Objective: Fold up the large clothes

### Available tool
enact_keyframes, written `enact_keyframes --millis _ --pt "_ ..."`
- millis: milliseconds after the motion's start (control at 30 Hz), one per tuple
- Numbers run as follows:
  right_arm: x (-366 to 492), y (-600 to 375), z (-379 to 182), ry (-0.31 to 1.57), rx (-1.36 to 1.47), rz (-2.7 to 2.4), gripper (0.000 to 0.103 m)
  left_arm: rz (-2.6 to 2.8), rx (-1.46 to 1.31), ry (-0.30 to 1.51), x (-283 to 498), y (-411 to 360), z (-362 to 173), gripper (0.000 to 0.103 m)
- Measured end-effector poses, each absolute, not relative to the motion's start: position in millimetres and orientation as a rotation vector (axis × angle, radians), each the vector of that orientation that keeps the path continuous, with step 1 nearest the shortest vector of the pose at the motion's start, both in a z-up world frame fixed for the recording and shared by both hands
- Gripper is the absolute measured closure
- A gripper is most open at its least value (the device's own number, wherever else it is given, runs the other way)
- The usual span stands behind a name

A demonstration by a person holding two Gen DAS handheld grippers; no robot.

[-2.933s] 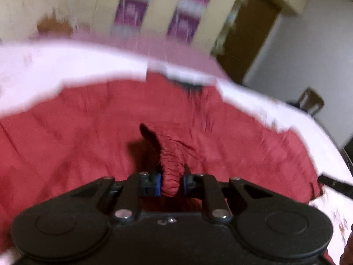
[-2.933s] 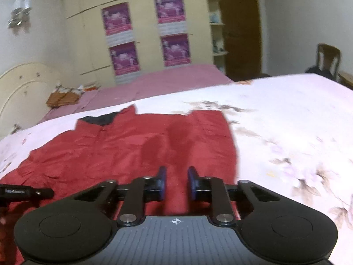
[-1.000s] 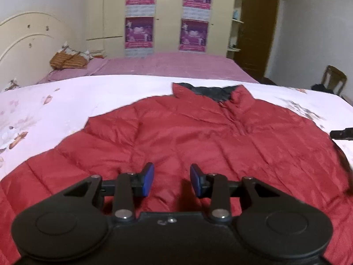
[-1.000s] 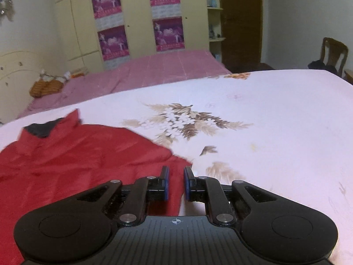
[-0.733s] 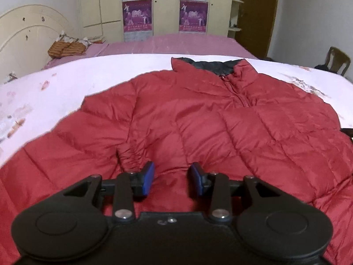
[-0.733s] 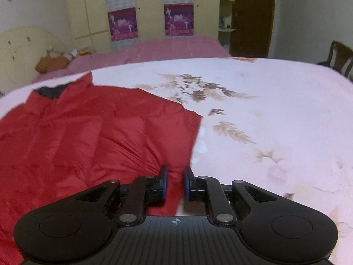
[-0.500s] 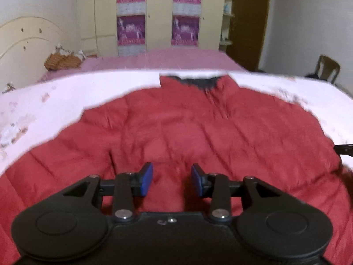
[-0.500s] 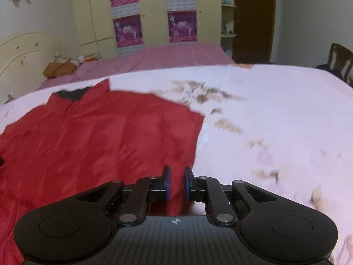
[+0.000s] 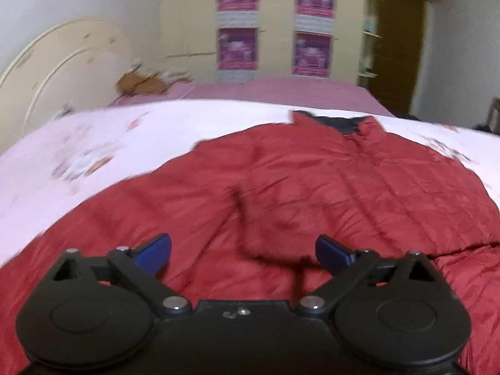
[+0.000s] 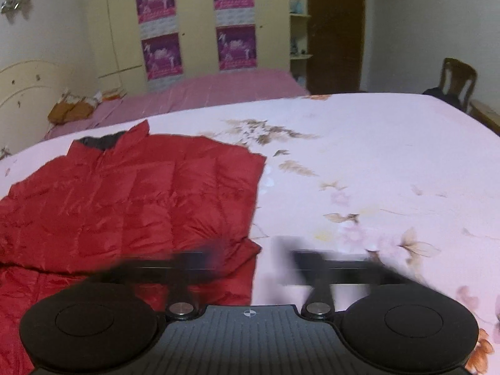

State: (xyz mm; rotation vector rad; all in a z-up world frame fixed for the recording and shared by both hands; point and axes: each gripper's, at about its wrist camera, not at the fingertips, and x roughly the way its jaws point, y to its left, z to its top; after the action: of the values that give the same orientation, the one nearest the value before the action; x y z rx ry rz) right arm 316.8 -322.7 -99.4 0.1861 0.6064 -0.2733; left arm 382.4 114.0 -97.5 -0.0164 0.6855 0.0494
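A red quilted puffer jacket (image 9: 312, 187) with a dark collar lies front up on the pale floral bedspread (image 9: 109, 143). My left gripper (image 9: 243, 253) is wide open and empty, just above the jacket's lower middle. In the right wrist view the jacket (image 10: 134, 200) fills the left half, its right edge running down the middle. My right gripper (image 10: 250, 259) is open and empty over that edge near the hem; its fingers are motion-blurred.
A pink second bed (image 10: 203, 90) lies behind, with a brown bundle (image 10: 72, 109) on it. A cream headboard (image 9: 62, 72) is at the left, a wardrobe with purple posters (image 10: 234, 47) at the back, a dark door (image 10: 334, 31) and a wooden chair (image 10: 456, 78) at the right.
Both grippers have opened wide; the right was nearly shut before. The left view has swung a little to the left, and the right gripper has drawn back toward the hem.
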Motion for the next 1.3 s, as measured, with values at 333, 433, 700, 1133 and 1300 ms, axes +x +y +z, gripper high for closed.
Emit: enact_keyframes --millis 333,433,700,1133,1300 --pt "330.5 -302.3 -96.4 0.632 0.184 -0.166 0.033 0.373 -0.307 0.695 287.4 212.7 -101.2 0.026" --pt "340.8 -291.4 -101.0 0.648 0.157 -0.124 0.033 0.511 -0.392 0.672 251.0 244.3 -98.9 0.029" --pt "358.3 -268.5 -104.6 0.65 0.099 -0.016 0.033 0.723 -0.71 0.528 156.0 292.5 -99.1 0.041" --pt "358.3 -273.1 -103.4 0.644 0.086 -0.07 0.033 0.759 -1.003 0.259 185.4 364.1 -124.8 0.099" --pt "364.5 -291.2 -107.8 0.658 0.139 -0.158 0.033 0.657 -0.803 0.243 227.4 350.1 -88.8 0.099"
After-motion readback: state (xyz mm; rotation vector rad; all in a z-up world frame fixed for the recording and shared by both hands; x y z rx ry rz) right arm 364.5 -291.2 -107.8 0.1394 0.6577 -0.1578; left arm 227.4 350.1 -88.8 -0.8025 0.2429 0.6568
